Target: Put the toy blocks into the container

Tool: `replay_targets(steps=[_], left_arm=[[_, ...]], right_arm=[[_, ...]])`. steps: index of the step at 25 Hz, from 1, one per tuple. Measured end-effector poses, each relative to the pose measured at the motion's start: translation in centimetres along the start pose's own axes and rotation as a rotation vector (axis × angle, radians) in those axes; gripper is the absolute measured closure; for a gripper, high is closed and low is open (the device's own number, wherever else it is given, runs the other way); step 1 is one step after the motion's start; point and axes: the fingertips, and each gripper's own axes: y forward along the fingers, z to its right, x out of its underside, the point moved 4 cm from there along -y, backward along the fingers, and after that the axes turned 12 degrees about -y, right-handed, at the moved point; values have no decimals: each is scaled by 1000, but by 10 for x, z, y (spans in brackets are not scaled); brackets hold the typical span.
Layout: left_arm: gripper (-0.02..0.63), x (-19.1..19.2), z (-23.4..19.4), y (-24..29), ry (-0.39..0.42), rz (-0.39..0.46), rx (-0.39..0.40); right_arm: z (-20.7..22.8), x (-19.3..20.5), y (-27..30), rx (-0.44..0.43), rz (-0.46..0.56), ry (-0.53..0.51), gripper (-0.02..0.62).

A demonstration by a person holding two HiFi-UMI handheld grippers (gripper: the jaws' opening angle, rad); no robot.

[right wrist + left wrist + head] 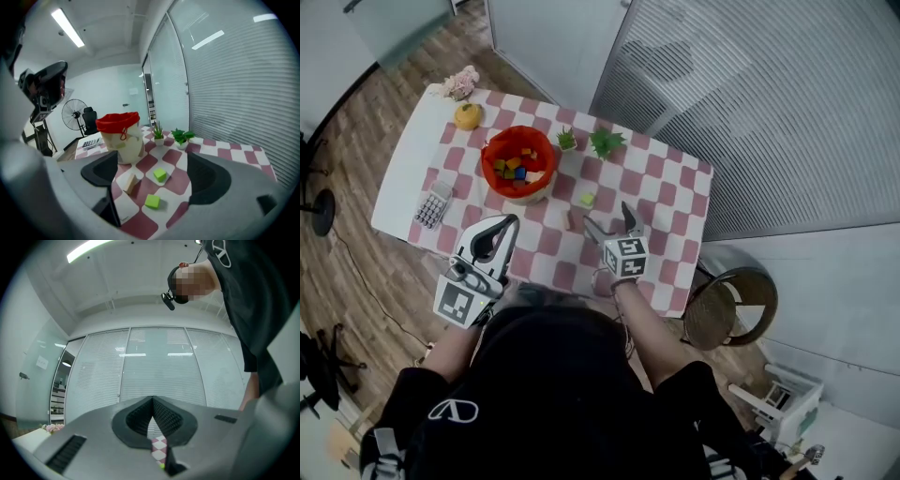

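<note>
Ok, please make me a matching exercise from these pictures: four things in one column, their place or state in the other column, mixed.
1 left gripper
2 right gripper
3 calculator
4 container

a coloured blocks inside
b jaws apart
c jaws together
d near the left edge of the table in the head view

Pairs: 1-c, 2-b, 3-d, 4-a

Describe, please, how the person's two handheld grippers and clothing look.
Both the left gripper and the right gripper have smooth grey wedge-shaped jaws lined with black ribbed pads. Each carries a white cube printed with black square markers. The person wears a black short-sleeved top with a white emblem.
</note>
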Motion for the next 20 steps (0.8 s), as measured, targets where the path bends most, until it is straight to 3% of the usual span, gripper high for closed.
replay_targets(steps=[10, 20], left_arm=[[600, 4, -3, -13, 0, -11, -41], [600, 7, -3, -21, -5, -22, -61]], right_arm=[[-12, 73, 41, -104, -271, 67, 153], [-22, 107, 58, -198, -466, 119, 238]])
